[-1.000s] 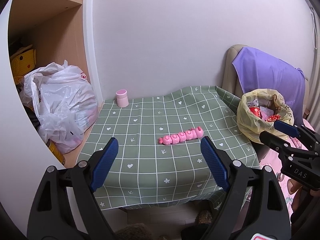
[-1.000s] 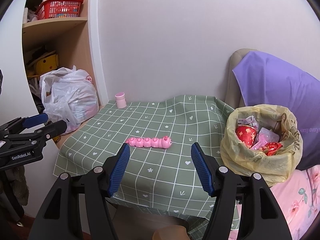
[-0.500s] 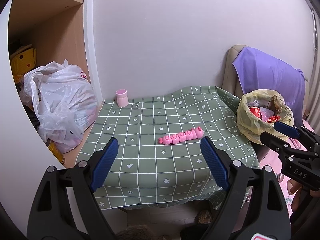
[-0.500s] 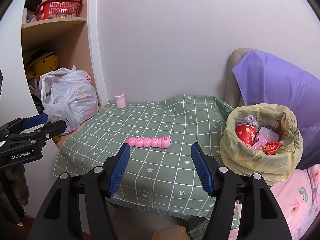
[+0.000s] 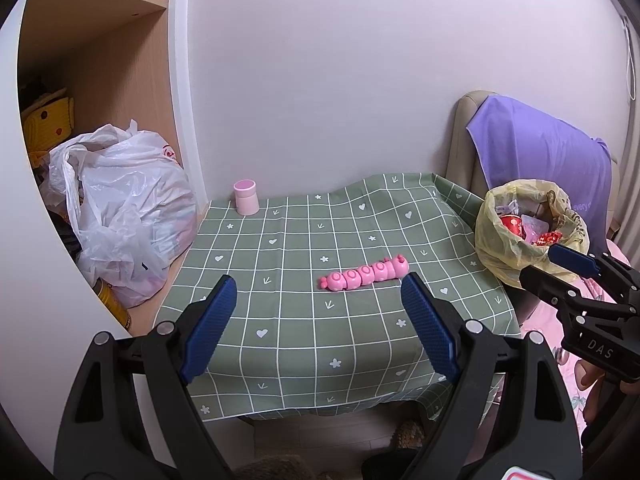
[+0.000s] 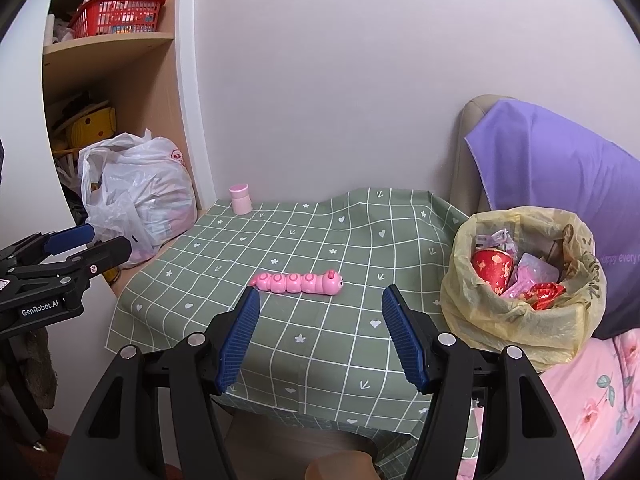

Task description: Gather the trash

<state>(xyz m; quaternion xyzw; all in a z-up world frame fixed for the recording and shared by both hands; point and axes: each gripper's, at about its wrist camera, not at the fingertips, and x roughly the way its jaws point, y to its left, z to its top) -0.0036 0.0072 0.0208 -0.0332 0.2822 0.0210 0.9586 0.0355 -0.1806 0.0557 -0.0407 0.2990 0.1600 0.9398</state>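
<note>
Left wrist view: a table covered by a green checked cloth with white hearts and flowers fills the middle, pushed against a plain pale wall. To its left stands a light wooden shelf unit, with a bulging white plastic carrier bag on its lower board, just beside the table edge. At the right, a chair draped in purple fabric stands against the wall. In front of it sits a yellow translucent trash bag, its mouth open, with red and pink wrappers inside; in the right wrist view this bag sits just off the table's right edge, above pink flowered bedding.

The left gripper hangs over the near edge of the table, its blue-padded fingers spread wide with nothing between them. The right gripper is likewise spread wide and holds nothing.

A pink segmented plastic caterpillar toy lies flat on the cloth near the table's middle, apart from both grippers; in the right wrist view it lies beyond the fingertips. A small pink cylindrical cup stands upright at the far left corner by the wall.
</note>
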